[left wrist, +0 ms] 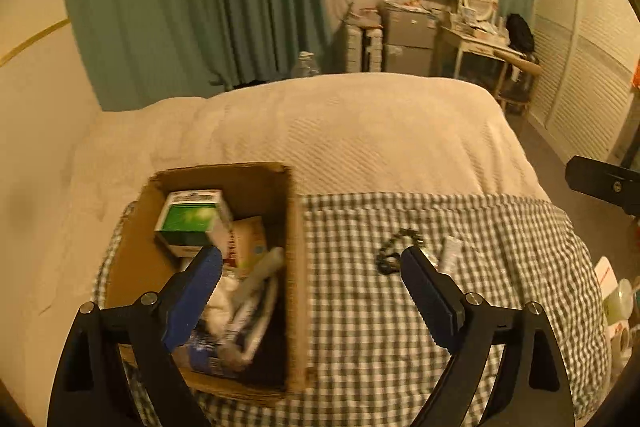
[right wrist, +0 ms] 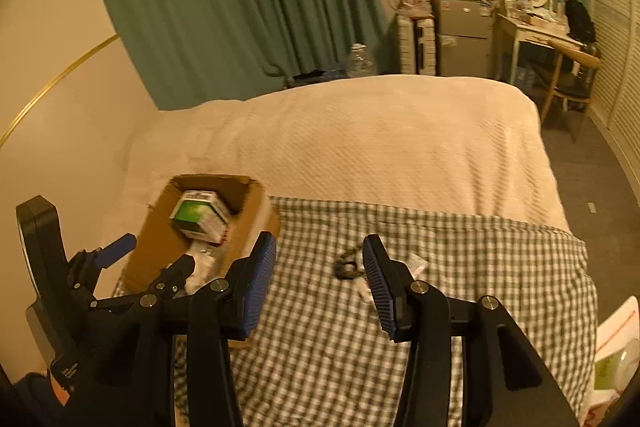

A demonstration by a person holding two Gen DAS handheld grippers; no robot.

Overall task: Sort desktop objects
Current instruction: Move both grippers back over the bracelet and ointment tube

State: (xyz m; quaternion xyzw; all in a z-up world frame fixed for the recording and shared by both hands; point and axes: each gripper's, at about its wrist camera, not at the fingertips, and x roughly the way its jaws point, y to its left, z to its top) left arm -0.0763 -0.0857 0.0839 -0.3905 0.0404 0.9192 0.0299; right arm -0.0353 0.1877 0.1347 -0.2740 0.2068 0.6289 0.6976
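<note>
**Chain and tube next, both light**

Chain point(left wrist: 394, 254) lies limp just beyond my left jaws point(left wrist: 310, 277), spread wide, empty; pinch its bunched middle. Right jaws point(right wrist: 318, 281) half apart, empty. Tube point(left wrist: 450, 254) beside it: light, slippery. Box point(left wrist: 298, 267) leftward.

A cloth point(left wrist: 460, 307) lies over the near end of the bed point(left wrist: 340, 131). On its left part sits a box point(left wrist: 298, 267) with a carton point(left wrist: 192, 223) and other items inside. Right of the box, a chain point(left wrist: 394, 251) and a tube point(left wrist: 450, 253) lie on the cloth, close together. Beyond the bed stand a fridge point(left wrist: 408, 39) and a desk point(left wrist: 480, 47).
</note>
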